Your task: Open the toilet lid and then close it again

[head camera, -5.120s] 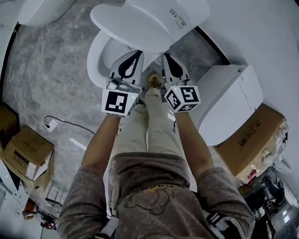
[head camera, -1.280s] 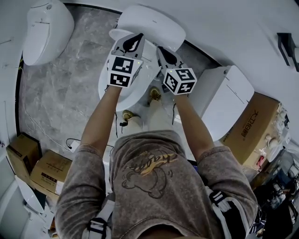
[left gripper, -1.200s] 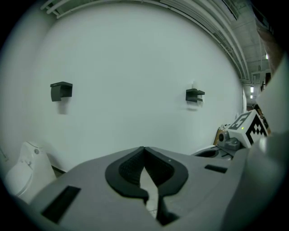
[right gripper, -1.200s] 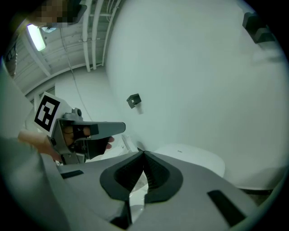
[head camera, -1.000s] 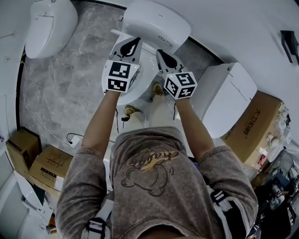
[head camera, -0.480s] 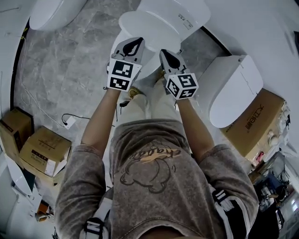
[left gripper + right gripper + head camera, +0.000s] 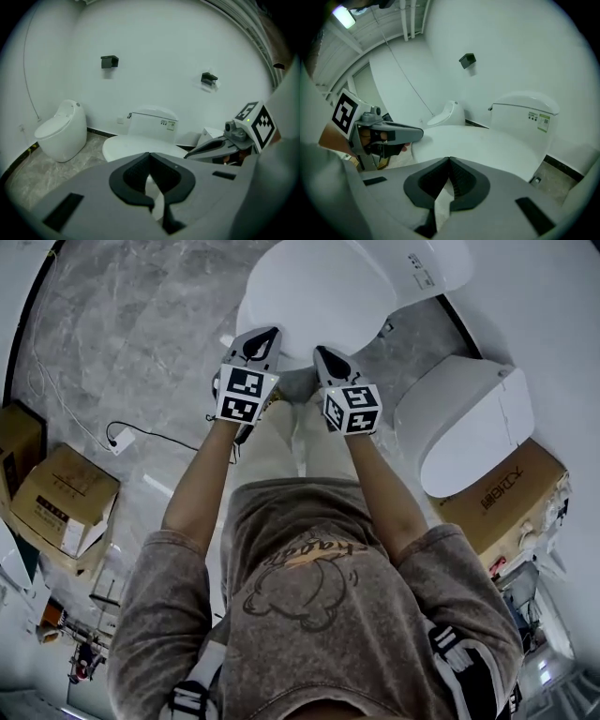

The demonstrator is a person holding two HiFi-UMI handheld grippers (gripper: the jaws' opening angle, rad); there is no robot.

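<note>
While left tongs and right tongs hang clenched empty, the stiff, slick-looking lid probably wants lifting under its front edge.

The lid is smooth, glossy white, hard like plastic or ceramic. The floor looks like polished grey veined stone. The left gripper and right gripper have matt grey plastic shells; their pads are black, ribbed and rubbery-looking. The boxes are matt brown cardboard. The shirt is soft brownish cloth. The wall is smooth, matt white.
</note>
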